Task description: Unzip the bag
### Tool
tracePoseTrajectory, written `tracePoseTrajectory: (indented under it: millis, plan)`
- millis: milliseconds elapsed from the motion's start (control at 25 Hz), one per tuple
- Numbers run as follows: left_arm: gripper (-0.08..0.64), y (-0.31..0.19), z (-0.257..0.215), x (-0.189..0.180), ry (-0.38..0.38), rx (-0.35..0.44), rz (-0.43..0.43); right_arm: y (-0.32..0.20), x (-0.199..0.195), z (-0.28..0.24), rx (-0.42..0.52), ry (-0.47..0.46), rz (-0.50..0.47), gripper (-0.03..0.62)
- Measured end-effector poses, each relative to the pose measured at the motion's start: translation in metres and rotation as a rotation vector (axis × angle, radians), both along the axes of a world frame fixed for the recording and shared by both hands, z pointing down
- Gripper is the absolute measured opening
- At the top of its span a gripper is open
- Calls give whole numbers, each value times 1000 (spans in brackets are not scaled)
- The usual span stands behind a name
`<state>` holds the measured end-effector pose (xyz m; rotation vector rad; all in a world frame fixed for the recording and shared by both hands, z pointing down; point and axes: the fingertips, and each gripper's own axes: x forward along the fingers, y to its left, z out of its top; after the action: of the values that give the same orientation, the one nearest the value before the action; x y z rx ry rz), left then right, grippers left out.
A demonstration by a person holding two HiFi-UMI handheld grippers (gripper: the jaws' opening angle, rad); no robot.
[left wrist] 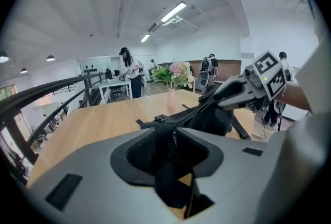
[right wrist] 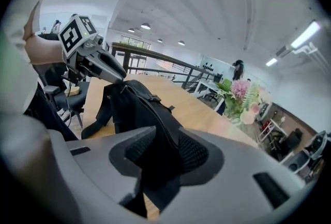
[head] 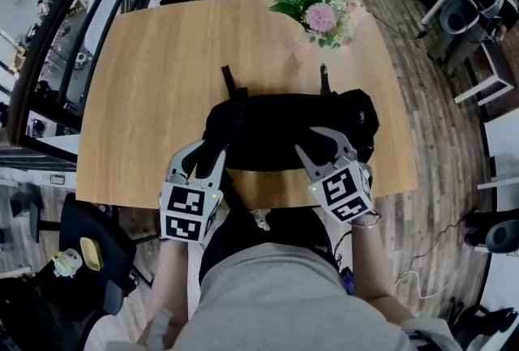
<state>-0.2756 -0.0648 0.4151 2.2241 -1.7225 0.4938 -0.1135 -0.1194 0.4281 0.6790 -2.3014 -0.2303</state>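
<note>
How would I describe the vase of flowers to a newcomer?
Find the wooden table with a black bag at its near edge. Beyond the bag, toward the far right, stands the vase of flowers: pink blooms, green leaves, the table's only colourful thing.

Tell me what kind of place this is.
Probably an open-plan office or lab on an upper level: a railing runs beside the wooden table, desks with people at them stand beyond, and strip lights hang overhead.
</note>
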Motion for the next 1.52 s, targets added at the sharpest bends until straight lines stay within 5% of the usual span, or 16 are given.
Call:
tracePoseTrajectory:
  millis: [320,800,1080,1520]
  plan:
    - [120,-16,-32,23,184,104,17,6,-9,-28,-74,-199,37,146]
    - [43,-25,-48,79,315,132,139,12,-6,-67,-196,-606,161,80]
    - [26,-27,-43,94,312,96,137,23,-4,-71,-229,-675,187,6]
    - [17,-23,-38,106,310,89,156,30,-9,-56,-254,-669,219,6]
